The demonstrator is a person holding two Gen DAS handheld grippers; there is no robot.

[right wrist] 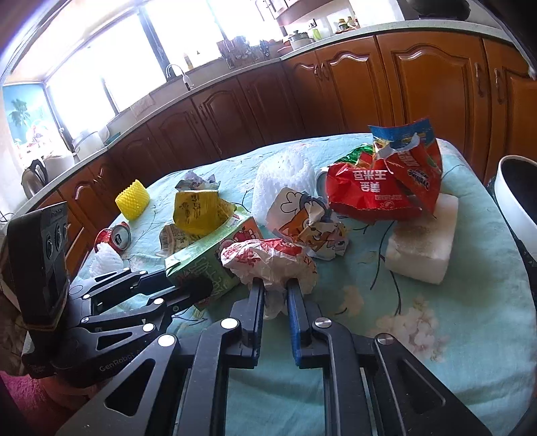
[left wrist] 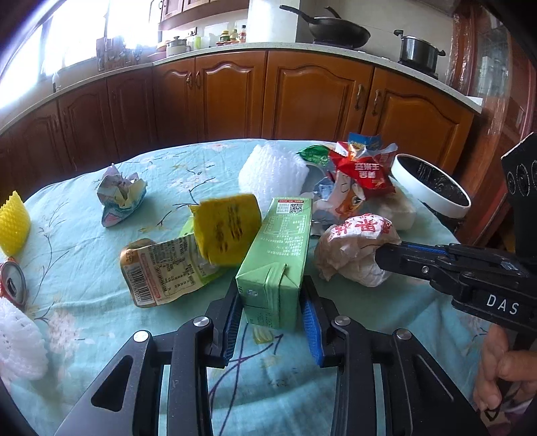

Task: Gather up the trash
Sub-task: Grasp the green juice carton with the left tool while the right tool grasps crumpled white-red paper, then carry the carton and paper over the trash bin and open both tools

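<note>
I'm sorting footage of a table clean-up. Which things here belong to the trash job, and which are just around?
Job:
- green carton, between the left gripper fingers
- crumpled white wrapper, pinched by the right gripper
- red snack bag
- crushed can
- white bin

Just around:
- flowered tablecloth
- wok
- steel pot
- kettle

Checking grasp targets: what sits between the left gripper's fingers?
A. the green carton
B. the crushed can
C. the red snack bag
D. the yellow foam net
A: the left gripper has a finger on each side of the green carton's near end.
</note>
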